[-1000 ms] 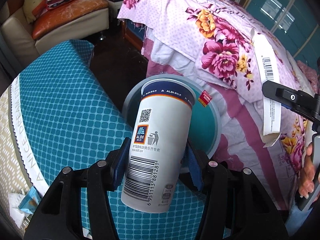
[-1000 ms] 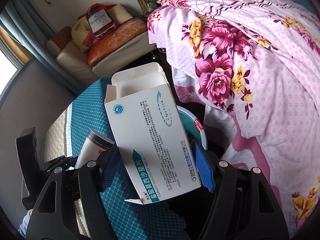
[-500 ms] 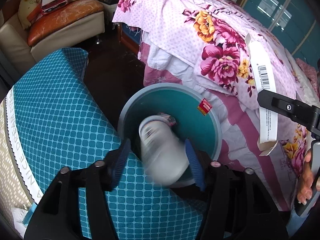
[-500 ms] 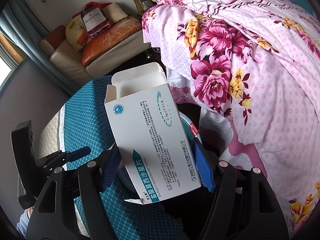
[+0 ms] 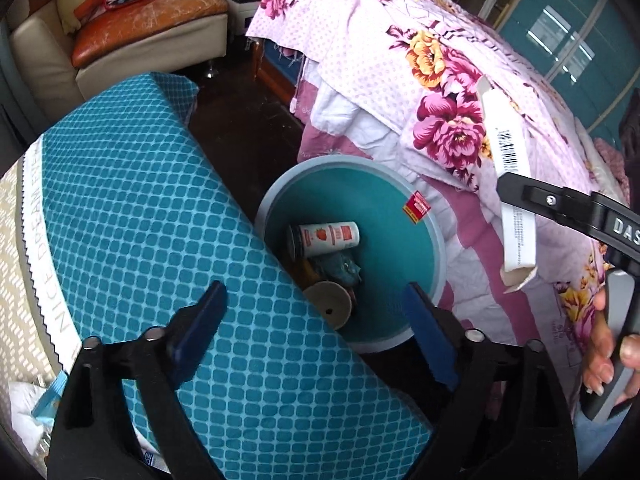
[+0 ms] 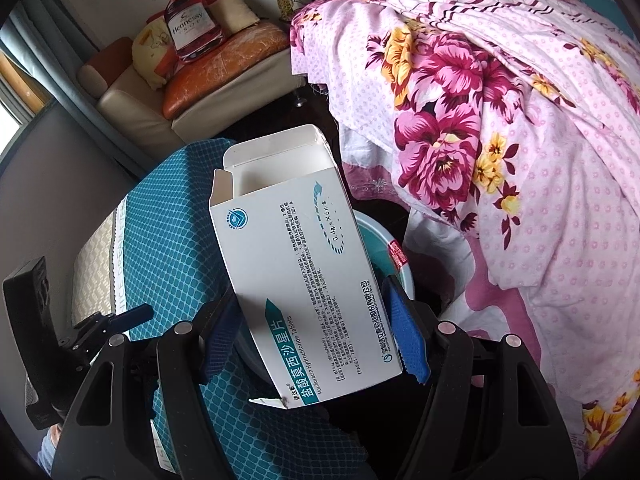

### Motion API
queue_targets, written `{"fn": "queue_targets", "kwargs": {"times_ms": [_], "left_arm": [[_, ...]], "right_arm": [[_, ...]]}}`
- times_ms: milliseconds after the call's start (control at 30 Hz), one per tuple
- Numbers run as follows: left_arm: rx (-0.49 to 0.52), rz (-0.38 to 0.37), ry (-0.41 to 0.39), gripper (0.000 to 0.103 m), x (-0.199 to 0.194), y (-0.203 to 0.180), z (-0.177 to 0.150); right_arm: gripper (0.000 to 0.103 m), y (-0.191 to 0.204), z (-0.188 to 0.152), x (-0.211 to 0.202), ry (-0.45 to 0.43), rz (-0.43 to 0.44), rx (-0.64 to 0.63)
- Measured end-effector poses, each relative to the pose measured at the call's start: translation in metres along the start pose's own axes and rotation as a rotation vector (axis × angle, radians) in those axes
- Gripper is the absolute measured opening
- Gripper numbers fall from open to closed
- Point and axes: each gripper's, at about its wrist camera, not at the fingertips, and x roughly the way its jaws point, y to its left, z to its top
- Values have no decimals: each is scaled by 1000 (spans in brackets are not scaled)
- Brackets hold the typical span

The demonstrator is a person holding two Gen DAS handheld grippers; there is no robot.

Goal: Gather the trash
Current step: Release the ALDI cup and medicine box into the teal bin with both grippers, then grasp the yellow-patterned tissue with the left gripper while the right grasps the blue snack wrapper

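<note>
Paper cup (image 5: pixel 327 303) now in bin (image 5: pixel 434 236); left gripper (image 5: pixel 316 332) fingers just opened, empty

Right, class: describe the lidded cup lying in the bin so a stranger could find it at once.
Start at the round teal bin between the floral bed and the blue checked cushion. Inside lies a white cup on its side. Its red tomato picture and dark lid set it apart from the plain paper cup below it.

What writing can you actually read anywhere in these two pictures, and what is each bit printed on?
"Hennessy": red bottle-shaped cushion on the sofa.
"Moxifloxacin Hydrochloride Tablets", "0.4g": medicine box in the right gripper; it also bears Chinese print.
"NICE DREAM": trim of the teal cushion.
"DAS": black gripper body, cut off.
Too small or blurred: red sticker on the bin, cup inside, barcode digits.
</note>
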Motion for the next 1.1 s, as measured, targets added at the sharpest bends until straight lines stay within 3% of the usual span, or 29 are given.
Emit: {"fn": "queue_targets", "kwargs": {"times_ms": [300, 500, 1100], "left_arm": [[-20, -2, 6, 91, -7, 12, -14], [-43, -13, 7, 91, -12, 24, -20], [-85, 26, -26, 92, -63, 59, -72]], "right_arm": [[66, 12, -1, 13, 31, -11, -22], [73, 20, -2, 26, 73, 0, -10], [76, 66, -31, 5, 95, 9, -85]]}}
